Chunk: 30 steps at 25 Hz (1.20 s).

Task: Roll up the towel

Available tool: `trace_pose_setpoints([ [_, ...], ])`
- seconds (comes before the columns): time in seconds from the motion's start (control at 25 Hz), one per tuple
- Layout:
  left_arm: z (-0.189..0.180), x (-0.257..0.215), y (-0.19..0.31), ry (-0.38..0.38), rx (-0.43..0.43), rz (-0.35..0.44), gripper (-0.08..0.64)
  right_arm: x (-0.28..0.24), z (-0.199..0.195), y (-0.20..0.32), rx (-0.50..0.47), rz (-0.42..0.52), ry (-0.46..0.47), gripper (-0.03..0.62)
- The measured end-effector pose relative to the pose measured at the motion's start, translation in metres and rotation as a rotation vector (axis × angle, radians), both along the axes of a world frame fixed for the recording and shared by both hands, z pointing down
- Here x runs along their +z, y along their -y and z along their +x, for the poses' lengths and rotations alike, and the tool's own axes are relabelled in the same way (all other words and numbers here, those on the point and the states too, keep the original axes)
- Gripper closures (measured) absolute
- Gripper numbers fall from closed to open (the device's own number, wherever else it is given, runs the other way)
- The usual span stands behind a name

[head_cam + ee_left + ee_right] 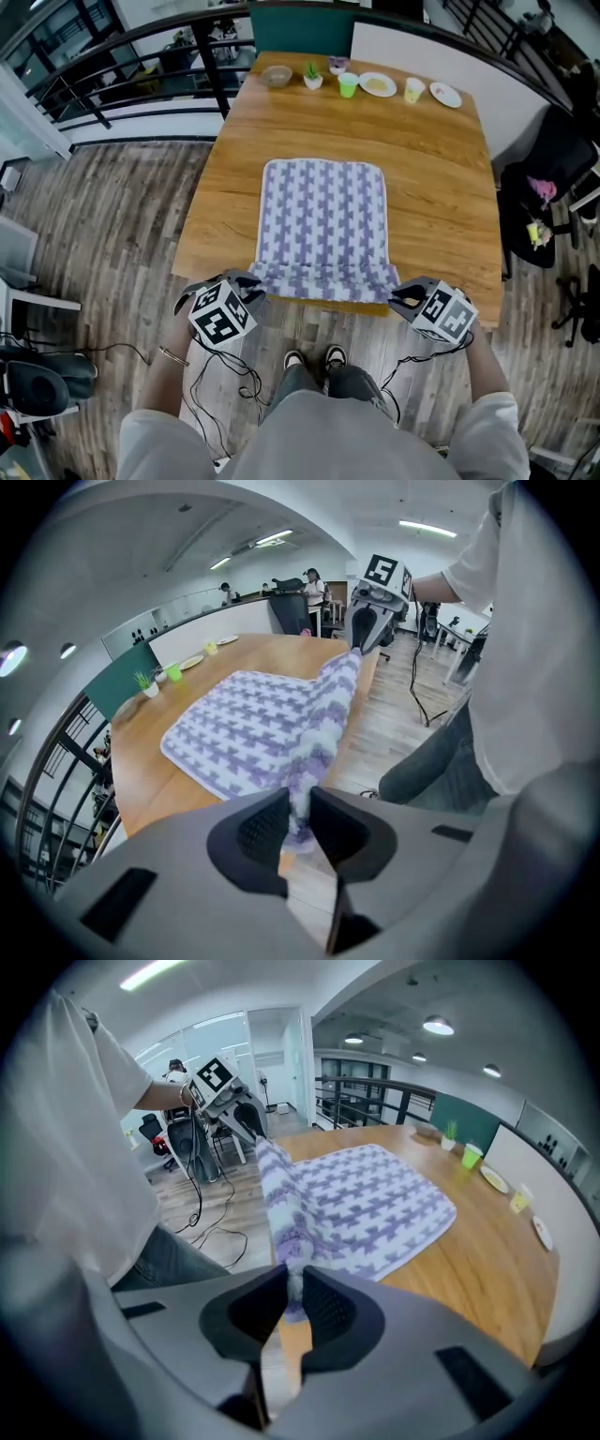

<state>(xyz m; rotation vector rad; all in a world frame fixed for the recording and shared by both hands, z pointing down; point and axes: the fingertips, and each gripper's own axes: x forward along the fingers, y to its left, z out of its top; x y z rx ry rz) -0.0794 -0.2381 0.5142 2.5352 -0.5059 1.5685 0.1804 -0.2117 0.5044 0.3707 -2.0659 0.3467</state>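
Lighting: bright, even — your ceiling strips (427, 527) give soft shadows. Gripper views: strong fisheye bending, black vignetted corners — foreground slightly soft; head view sharp.

The left gripper (300, 819) had its jaws pinched on one corner of the purple-and-white towel (248, 728). The towel's near edge hung lifted off the wooden table (155, 771). That raised edge ran up to the right gripper (360, 645) at the other corner.
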Motion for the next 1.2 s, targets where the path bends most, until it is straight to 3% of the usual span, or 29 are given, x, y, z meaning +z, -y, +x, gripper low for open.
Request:
trace_pose_setpoints([
  [0.2, -0.007, -0.022, 0.093, 0.021, -0.018, 0.014, 0.49, -0.029, -0.008, 0.097, 0.02, 0.052, -0.023, 0.541],
  [0.44, 0.002, 0.029, 0.214, 0.046, -0.062, -0.015, 0.479, 0.02, 0.002, 0.216, 0.057, 0.056, -0.068, 0.54],
  [0.68, 0.005, 0.054, 0.263, 0.068, -0.1, -0.012, 0.464, 0.041, 0.008, 0.265, 0.139, 0.096, -0.082, 0.525],
  [0.88, 0.002, 0.064, 0.277, -0.022, -0.184, -0.004, 0.4, 0.053, 0.035, 0.281, 0.231, 0.159, -0.069, 0.473],
  [1.04, -0.015, 0.028, 0.279, -0.105, -0.243, 0.041, 0.37, 0.028, 0.047, 0.27, 0.268, 0.167, -0.02, 0.468],
  [1.12, -0.013, 0.007, 0.262, -0.107, -0.194, 0.091, 0.368, 0.019, 0.038, 0.247, 0.214, 0.156, -0.005, 0.466],
  [1.2, 0.001, 0.006, 0.227, -0.052, -0.061, 0.107, 0.362, 0.021, 0.021, 0.216, 0.124, 0.132, -0.011, 0.461],
])
